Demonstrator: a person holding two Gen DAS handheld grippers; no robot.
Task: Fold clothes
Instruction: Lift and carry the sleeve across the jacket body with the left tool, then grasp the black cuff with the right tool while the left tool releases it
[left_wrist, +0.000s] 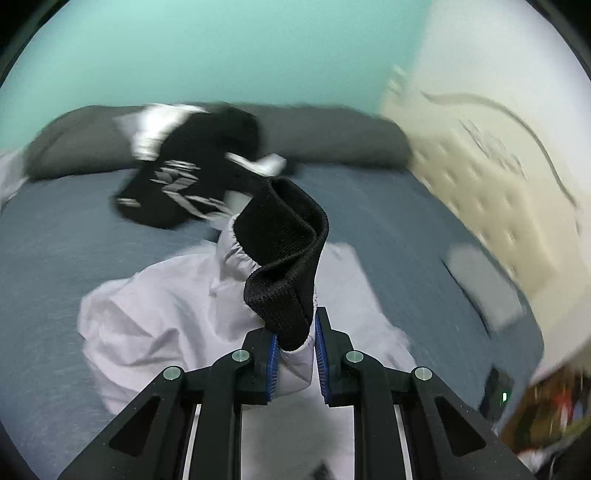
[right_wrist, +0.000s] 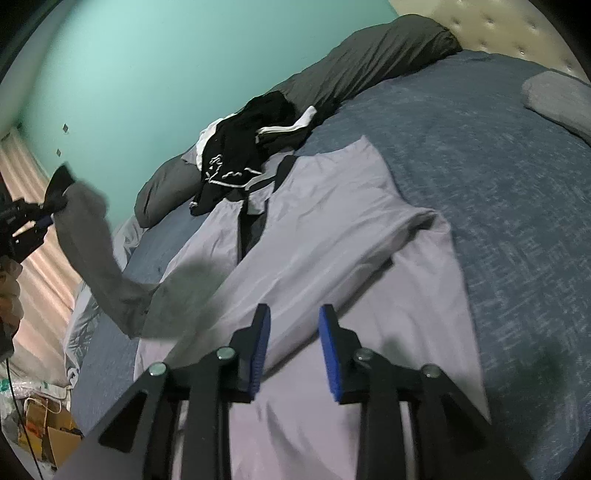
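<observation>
Ribbed black cuff (left_wrist: 284, 254) pinched in left gripper (left_wrist: 295, 363), smooth lilac jacket (right_wrist: 332, 236)

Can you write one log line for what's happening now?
left gripper: grips jacket cuff, lifted | right gripper: open over jacket | bed
</observation>
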